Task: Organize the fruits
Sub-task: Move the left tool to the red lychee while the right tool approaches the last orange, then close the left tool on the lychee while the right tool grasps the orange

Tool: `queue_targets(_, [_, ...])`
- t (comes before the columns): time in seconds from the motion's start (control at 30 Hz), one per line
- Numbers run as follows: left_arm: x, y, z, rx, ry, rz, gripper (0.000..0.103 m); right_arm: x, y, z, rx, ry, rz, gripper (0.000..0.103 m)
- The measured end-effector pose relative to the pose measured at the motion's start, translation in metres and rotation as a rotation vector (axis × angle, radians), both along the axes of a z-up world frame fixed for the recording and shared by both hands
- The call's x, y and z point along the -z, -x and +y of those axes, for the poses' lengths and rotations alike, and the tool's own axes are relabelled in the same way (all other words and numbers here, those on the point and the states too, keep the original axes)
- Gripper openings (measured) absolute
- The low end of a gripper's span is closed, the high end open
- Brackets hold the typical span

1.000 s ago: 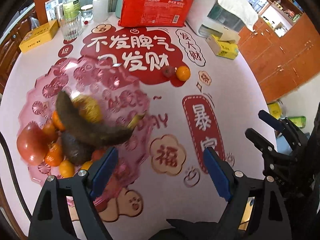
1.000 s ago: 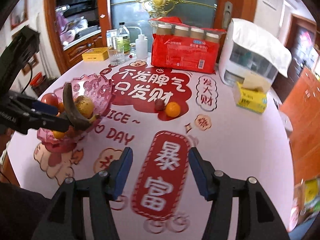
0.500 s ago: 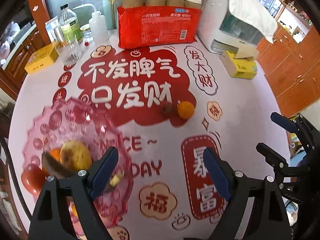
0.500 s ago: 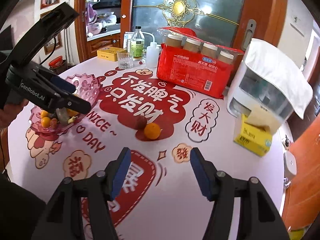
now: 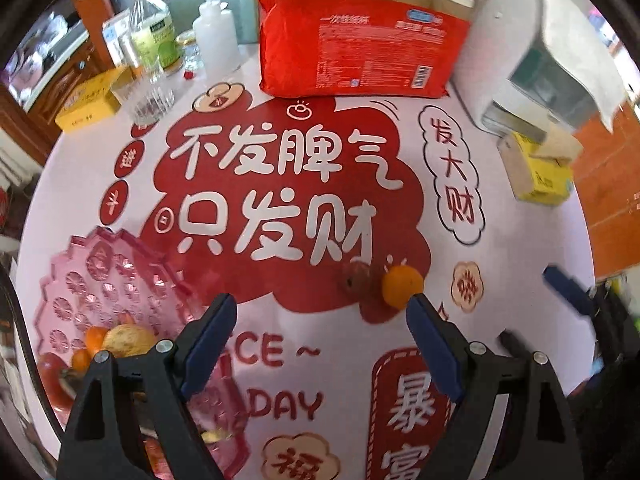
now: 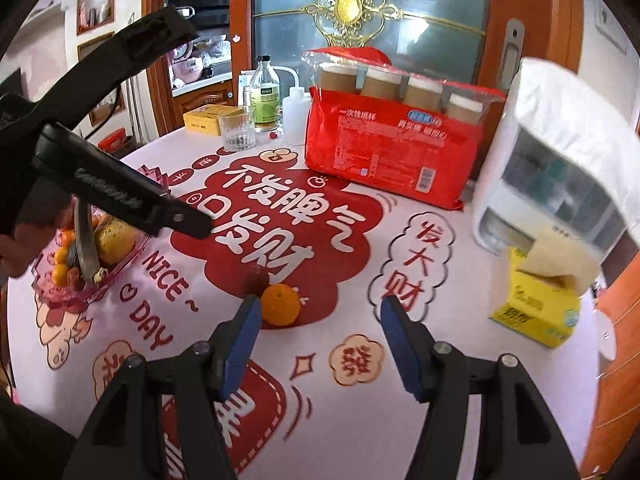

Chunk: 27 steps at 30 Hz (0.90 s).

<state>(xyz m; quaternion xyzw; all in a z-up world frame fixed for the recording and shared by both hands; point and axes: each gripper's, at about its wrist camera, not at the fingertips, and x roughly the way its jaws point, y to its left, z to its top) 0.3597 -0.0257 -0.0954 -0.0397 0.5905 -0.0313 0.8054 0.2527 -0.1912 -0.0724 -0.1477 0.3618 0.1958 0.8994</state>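
Two fruits lie loose on the bench [image 5: 520,264]: an orange [image 5: 402,290] and, touching its left side, a small dark red fruit [image 5: 358,278] that we cannot name with certainty. Both sit on the lower edge of the big red patch printed on the cloth.

We see the left hand-held gripper [image 5: 322,344] with its blue pads spread wide and nothing between them; the orange sits just ahead of its right pad. The pink bowl [image 5: 100,280] stands at the left of the bench, partly behind the left finger. In it we make out a yellowish round fruit [image 5: 126,340], small oranges [image 5: 94,338], a red apple [image 5: 50,372] and, in the right wrist view, a dark banana [image 6: 86,246] lying across the heap.

The right hand-held gripper [image 6: 318,334] is also open and empty. In its own view the orange [image 6: 280,306] lies just beside the tip of its left pad, with the dark red fruit [image 6: 256,280] behind it. The left tool's black body crosses that view at upper left, above the bowl [image 6: 120,268].

At the far side of the bench stand a red pack of paper cups [image 5: 360,40], a glass [image 5: 144,96], a bottle [image 5: 152,32], a squeeze bottle [image 5: 216,40], a yellow tin [image 5: 86,100], a white appliance [image 5: 540,52] and a yellow box [image 5: 540,172].
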Motion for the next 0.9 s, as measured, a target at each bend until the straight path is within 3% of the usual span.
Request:
queue_targets(0.3, [0.046, -0.028, -0.006, -0.107, 0.054, 0.095, 0.085, 0.046, -0.018, 0.012, 0.047, -0.035, 0.003, 0.062])
queue_targets(0.53, [0.08, -0.036, -0.013, -0.125, 0.076, 0.166, 0.071, 0.073, -0.024, 0.026, 0.031, -0.034, 0.026, 0.062])
queue_targets(0.77, [0.092, -0.042, -0.008, -0.144, 0.12, 0.158, 0.068, 0.091, -0.032, 0.033, 0.03, -0.028, 0.056, 0.061])
queue_targets(0.9, [0.096, -0.043, -0.004, -0.159, 0.131, 0.162, 0.068, 0.098, -0.038, 0.033, 0.041, -0.037, 0.074, 0.056])
